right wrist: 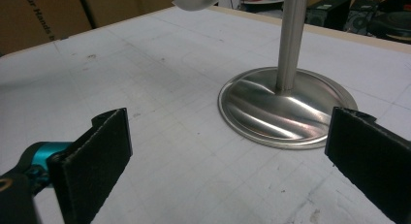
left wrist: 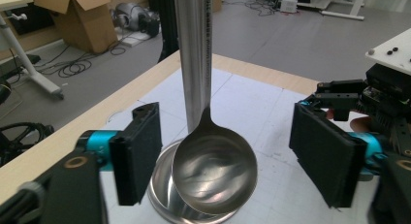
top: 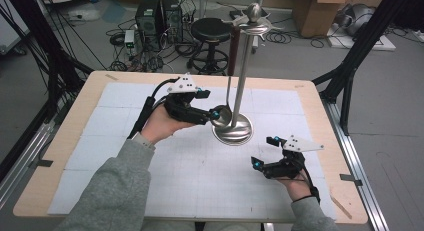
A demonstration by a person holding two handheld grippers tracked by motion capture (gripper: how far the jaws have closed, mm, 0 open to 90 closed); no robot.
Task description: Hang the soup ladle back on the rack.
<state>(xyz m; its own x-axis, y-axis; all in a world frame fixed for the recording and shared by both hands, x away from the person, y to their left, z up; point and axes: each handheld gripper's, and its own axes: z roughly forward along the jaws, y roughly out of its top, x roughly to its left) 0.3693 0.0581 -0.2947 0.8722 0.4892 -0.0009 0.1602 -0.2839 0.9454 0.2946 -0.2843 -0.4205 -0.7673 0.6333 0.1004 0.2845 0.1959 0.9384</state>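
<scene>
A steel utensil stand (top: 242, 76) rises from a round base (top: 239, 133) at the middle of the table. A steel ladle (top: 223, 115) hangs from its top, the bowl low beside the pole. My left gripper (top: 212, 106) is open around that bowl. In the left gripper view the ladle bowl (left wrist: 213, 170) hangs between the two black pads (left wrist: 138, 151) with a gap on each side, just above the base (left wrist: 162, 195). My right gripper (top: 262, 152) is open over the mat near the front right. In the right gripper view its jaws frame the base (right wrist: 286, 107) from a distance with nothing between them.
A white gridded mat (top: 200, 176) covers the wooden table (top: 65, 141). On the floor beyond the far edge stand a black stool (top: 210, 31), computer towers (top: 157, 16) with cables, and a cardboard box (top: 315, 11).
</scene>
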